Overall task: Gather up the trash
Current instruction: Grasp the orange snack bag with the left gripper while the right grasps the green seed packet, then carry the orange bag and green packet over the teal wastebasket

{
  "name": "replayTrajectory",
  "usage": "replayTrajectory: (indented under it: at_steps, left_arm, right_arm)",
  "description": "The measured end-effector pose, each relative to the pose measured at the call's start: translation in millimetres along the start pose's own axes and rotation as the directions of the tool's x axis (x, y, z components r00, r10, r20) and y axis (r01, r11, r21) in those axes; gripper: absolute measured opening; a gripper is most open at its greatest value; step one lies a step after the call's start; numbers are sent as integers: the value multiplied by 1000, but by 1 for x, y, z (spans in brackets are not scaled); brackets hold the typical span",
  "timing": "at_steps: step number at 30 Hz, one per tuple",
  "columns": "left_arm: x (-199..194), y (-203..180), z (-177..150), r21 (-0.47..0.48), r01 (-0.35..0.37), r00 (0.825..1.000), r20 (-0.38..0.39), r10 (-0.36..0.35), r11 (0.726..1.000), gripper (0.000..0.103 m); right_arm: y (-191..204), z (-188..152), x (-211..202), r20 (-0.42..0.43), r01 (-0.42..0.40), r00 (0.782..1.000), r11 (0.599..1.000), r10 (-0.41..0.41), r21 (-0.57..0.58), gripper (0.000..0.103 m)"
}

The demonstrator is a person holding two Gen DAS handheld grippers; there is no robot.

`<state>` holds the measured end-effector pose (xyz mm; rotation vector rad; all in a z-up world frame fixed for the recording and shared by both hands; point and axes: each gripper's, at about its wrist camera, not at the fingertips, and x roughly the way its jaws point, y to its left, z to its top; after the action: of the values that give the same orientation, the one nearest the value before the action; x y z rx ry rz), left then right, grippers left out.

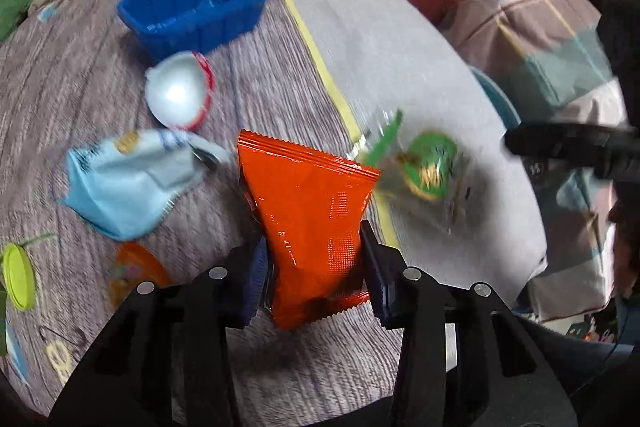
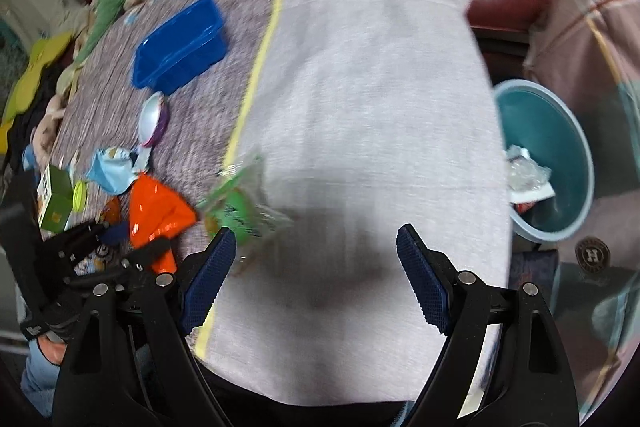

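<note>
A shiny orange snack packet (image 1: 308, 195) stands between the fingers of my left gripper (image 1: 314, 267), whose blue pads pinch its lower half, on the grey striped cloth. The right wrist view shows the same packet (image 2: 156, 207) at the left. A clear wrapper with a green print (image 1: 428, 167) lies just right of it, across the yellow stripe. My right gripper (image 2: 316, 247) hangs open over the pale cloth with nothing between its fingers, its left finger close to the green wrapper (image 2: 236, 207). A teal bin (image 2: 576, 147) with trash in it stands off the table's right edge.
A crumpled light blue wrapper (image 1: 124, 183), a white and red cup (image 1: 180, 95) on its side and a blue plastic tub (image 1: 200, 11) lie beyond the packet. A yellow-green lid (image 1: 18, 275) and a green box (image 2: 56, 195) sit at the left. Plush toys line the far sofa.
</note>
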<state>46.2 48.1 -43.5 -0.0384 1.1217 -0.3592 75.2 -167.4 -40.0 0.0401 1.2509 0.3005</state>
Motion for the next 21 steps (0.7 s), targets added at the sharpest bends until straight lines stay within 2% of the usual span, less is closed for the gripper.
replayTrajectory:
  at_steps: [9,17,19,20,21]
  left_arm:
    - [-29,35,19,-70,10,996,84,-4,998,44]
    - [-25,46,30,-99,19,996,92,-10,995,44]
    - [-22,44,30,-101,18,996,87,-10,995,44]
    - [-21,44,31,-101,17,996,84,-8,995,44]
    - [-20,45,32,-102,16,997,82,-8,995,44]
  right_arm:
    - [39,9,43,-81,-14,997,995,6,-97,79]
    - [61,8,70,-105,21,993,977,-44,-214,79]
    - [62,7,74,-113,13,993,974,-39,-225,73]
    - [62,6,76,-114,12,993,974,-39,-228,65]
    - [61,6,76,-109,9,993,975,-34,-224,64]
